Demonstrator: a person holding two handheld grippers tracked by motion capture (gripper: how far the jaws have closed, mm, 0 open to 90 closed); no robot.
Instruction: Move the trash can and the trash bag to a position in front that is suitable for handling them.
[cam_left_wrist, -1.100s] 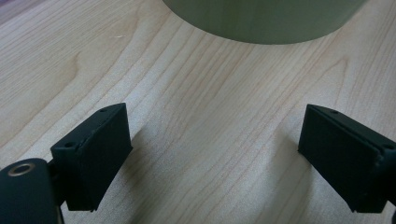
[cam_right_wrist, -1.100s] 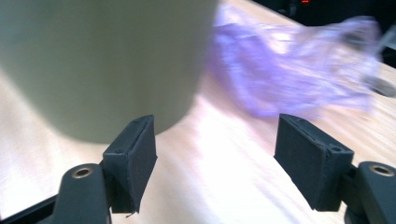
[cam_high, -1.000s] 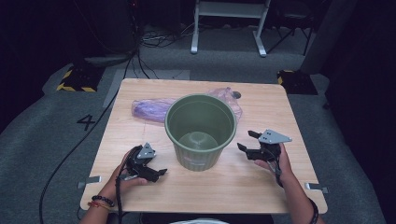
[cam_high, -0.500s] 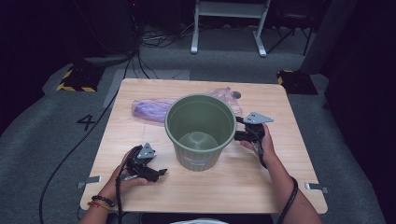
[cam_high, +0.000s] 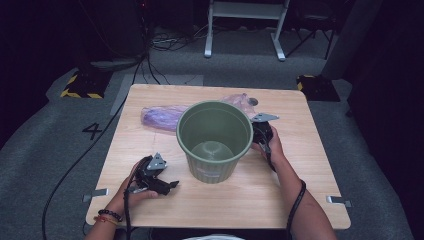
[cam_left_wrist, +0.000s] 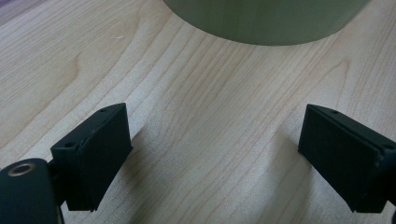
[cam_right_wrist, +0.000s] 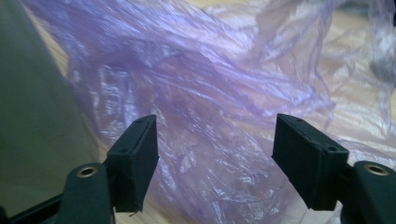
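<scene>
Open hand-held gripper (cam_left_wrist: 215, 163) near green bucket (cam_left_wrist: 266, 21).

left hand-held gripper (cam_high: 167, 186): jaws apart, low | right hand-held gripper (cam_high: 256, 131): jaws apart

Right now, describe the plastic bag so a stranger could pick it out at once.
Start at the wooden table and find the green bucket standing in its middle. Just behind the bucket, along the table's far side, lies the bag, with the right claw open just in front of it. It is the one thin, crumpled, see-through purple thing there.
</scene>
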